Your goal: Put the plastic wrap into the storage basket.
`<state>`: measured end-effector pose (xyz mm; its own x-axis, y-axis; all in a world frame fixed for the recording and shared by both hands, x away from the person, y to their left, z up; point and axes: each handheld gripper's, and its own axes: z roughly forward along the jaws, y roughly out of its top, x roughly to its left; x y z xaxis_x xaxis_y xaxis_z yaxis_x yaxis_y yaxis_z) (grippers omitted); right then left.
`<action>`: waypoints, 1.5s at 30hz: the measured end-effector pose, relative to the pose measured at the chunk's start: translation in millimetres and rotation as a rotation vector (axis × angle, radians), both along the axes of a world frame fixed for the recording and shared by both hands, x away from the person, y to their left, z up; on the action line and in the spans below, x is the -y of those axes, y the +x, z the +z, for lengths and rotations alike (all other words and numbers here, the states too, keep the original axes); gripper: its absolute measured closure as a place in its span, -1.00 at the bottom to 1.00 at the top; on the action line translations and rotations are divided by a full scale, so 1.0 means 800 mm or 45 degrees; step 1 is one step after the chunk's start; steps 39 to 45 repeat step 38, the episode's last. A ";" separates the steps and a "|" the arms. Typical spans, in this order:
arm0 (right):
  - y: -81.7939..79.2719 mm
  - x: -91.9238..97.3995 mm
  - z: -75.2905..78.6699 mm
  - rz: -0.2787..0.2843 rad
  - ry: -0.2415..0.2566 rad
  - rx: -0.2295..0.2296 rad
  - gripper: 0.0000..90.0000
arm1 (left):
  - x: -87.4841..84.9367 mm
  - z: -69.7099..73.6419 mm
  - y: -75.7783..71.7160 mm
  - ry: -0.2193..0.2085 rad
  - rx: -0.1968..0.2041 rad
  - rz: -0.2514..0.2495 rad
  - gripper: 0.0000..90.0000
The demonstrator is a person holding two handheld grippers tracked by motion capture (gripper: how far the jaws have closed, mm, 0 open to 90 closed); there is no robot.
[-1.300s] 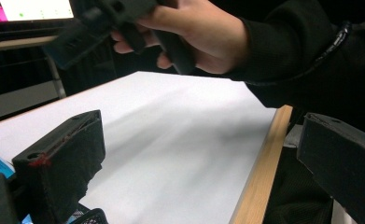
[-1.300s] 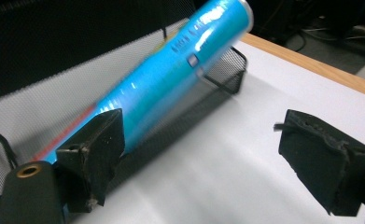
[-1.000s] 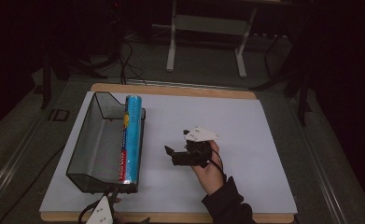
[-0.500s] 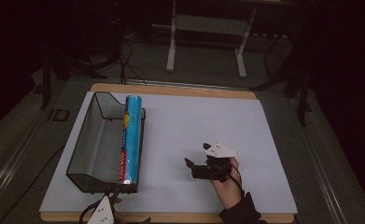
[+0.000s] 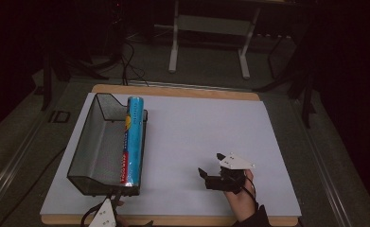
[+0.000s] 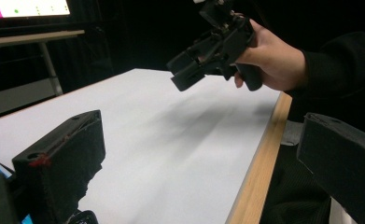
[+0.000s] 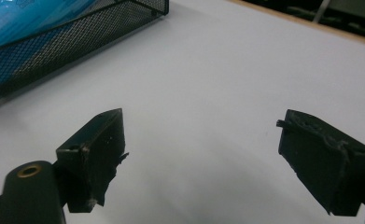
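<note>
High view, left of frame: black mesh basket (image 5: 93, 151) on the white table (image 5: 192, 137), lying lengthwise toward the far edge. A blue roll (image 5: 133, 139) rests along the basket's right wall, inside it as far as I can tell; red and yellow patches on the wrapper, lettering too small to read.

Bottom edge, just right of the basket's near end: left gripper (image 5: 108, 213), mostly cut off by the frame, white plate showing. In its own view the jaws stand wide apart, nothing between them, over the table's near wooden edge (image 6: 259, 154).

Lower centre-right: right gripper (image 5: 210, 171), held in a hand (image 5: 240, 201) above bare table, well apart from the basket, pointing left. Jaws spread, released, empty; the right gripper view shows them wide over white surface, with the basket (image 7: 77, 42) and blue roll (image 7: 26, 18) at upper left.

Left gripper view, upper left corner: part of a lit screen (image 6: 28, 8), coloured dots, nothing legible.
</note>
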<state>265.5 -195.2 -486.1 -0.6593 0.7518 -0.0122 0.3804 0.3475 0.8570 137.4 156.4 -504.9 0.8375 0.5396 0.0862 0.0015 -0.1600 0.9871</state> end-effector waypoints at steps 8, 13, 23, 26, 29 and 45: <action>-0.011 0.021 -0.023 -0.036 -0.009 -0.036 -0.69 | 0.000 0.000 0.001 -0.004 -0.005 0.001 -0.97; -0.012 0.033 -0.031 -0.052 -0.005 -0.024 -0.69 | 0.000 -0.001 0.001 -0.005 -0.006 0.001 -0.97; -0.014 0.037 -0.034 -0.067 0.018 0.048 -0.68 | 0.000 -0.002 0.002 0.001 -0.011 0.002 -0.97; -0.012 0.038 -0.037 -0.067 0.020 0.037 -0.68 | 0.001 -0.002 0.001 0.005 -0.009 0.001 -0.97; -0.008 0.038 -0.043 -0.064 0.016 0.010 -0.68 | 0.000 -0.002 0.001 0.005 -0.008 0.001 -0.97; -0.006 0.036 -0.047 -0.065 -0.006 0.010 -0.68 | 0.000 -0.002 0.002 0.006 -0.008 0.002 -0.97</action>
